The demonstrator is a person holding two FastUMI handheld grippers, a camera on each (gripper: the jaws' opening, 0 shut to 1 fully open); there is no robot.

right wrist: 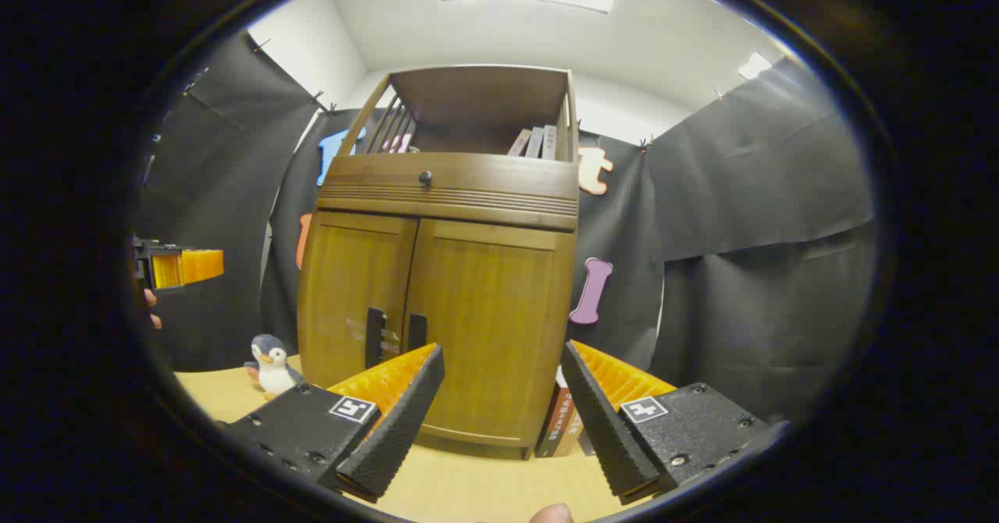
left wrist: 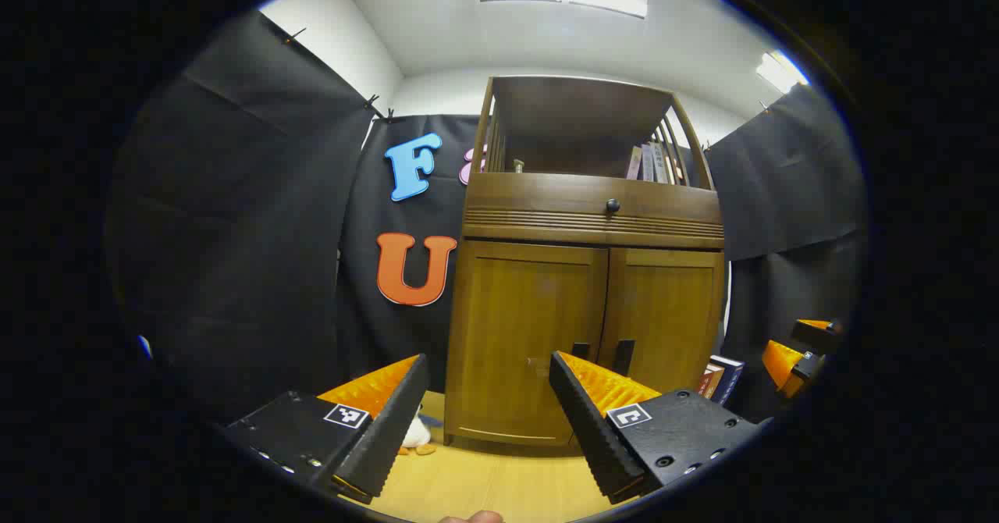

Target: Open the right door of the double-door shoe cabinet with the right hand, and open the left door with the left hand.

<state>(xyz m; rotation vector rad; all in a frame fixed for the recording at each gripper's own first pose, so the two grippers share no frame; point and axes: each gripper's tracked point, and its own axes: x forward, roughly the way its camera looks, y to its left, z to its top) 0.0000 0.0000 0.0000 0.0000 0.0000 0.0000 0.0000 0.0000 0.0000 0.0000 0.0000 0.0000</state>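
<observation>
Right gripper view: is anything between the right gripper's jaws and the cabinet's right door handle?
No. Only bare light wooden floor separates the open right gripper from the brown wooden cabinet's black right door handle, seen in the right gripper view.

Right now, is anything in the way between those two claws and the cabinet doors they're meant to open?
Nothing visible. Both doors are shut, and open space lies between the right claw and the right door's handle, and between the left claw and the left door's handle. The penguin toy sits off to the side.
</observation>
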